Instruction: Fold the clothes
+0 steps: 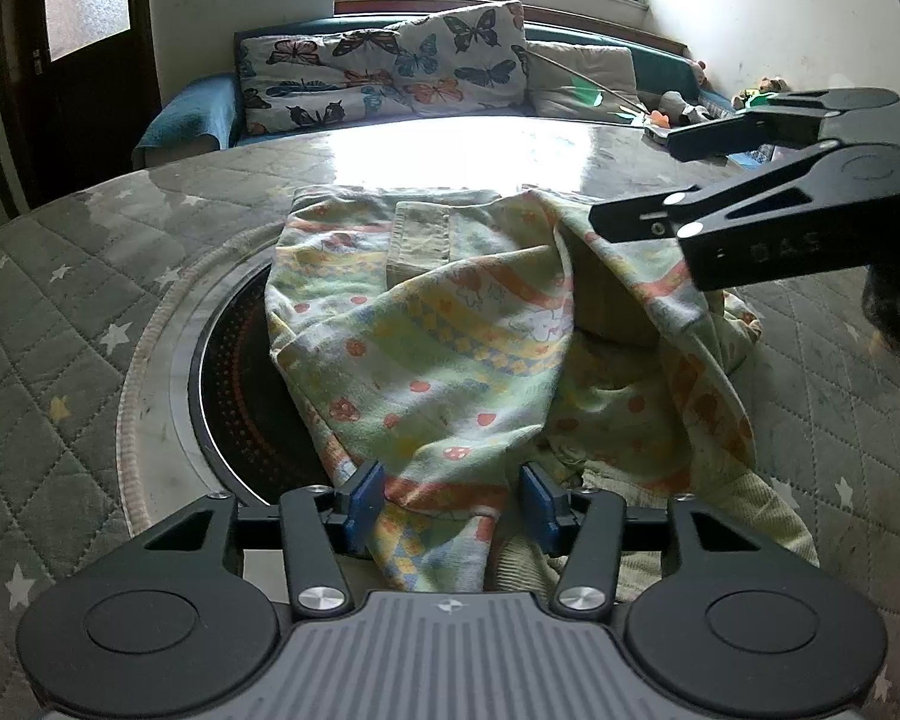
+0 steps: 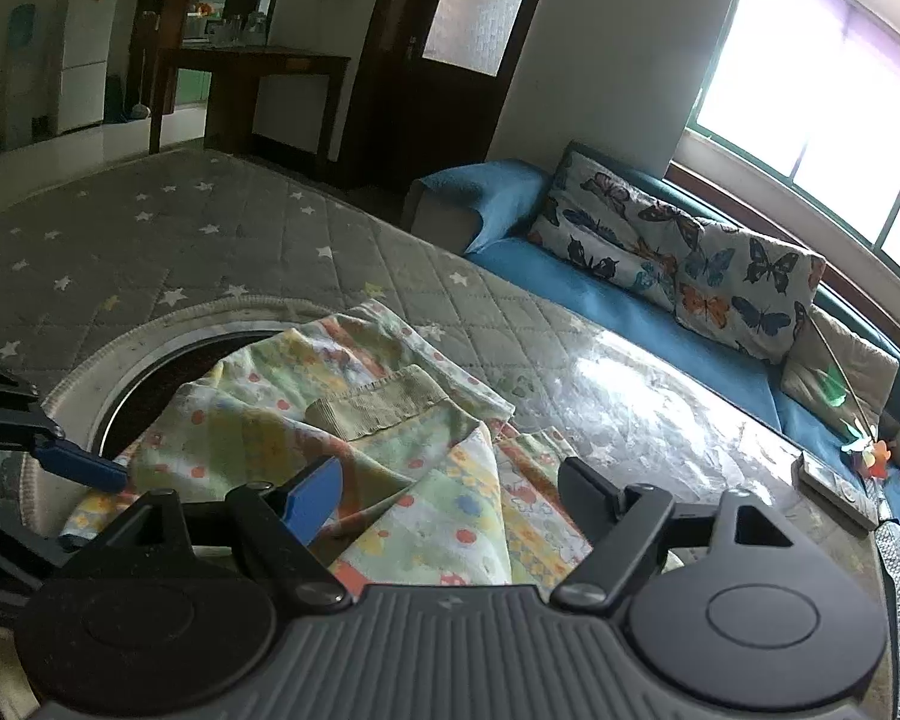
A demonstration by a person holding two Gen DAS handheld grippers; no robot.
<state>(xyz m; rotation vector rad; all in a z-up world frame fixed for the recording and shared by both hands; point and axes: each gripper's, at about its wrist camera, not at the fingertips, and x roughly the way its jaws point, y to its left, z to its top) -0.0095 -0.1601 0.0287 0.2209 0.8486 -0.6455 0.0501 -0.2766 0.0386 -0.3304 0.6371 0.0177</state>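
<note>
A pale green child's garment (image 1: 450,348) with orange, yellow and blue prints and ribbed cuffs lies crumpled on the round table (image 1: 60,312); it also shows in the right wrist view (image 2: 390,450). My left gripper (image 1: 453,504) is open, its blue pads either side of a bunched part of the cloth at the near edge. My right gripper (image 2: 450,486) is open, low over the garment's right side, with cloth between its fingers. In the left wrist view the right gripper (image 1: 636,180) reaches in from the right above the cloth.
The table has a grey star-quilted cover and a dark round heater plate (image 1: 240,384) partly under the garment. A blue sofa (image 2: 630,300) with a butterfly pillow (image 1: 384,66) stands behind. A remote (image 2: 837,489) lies near the table's right edge.
</note>
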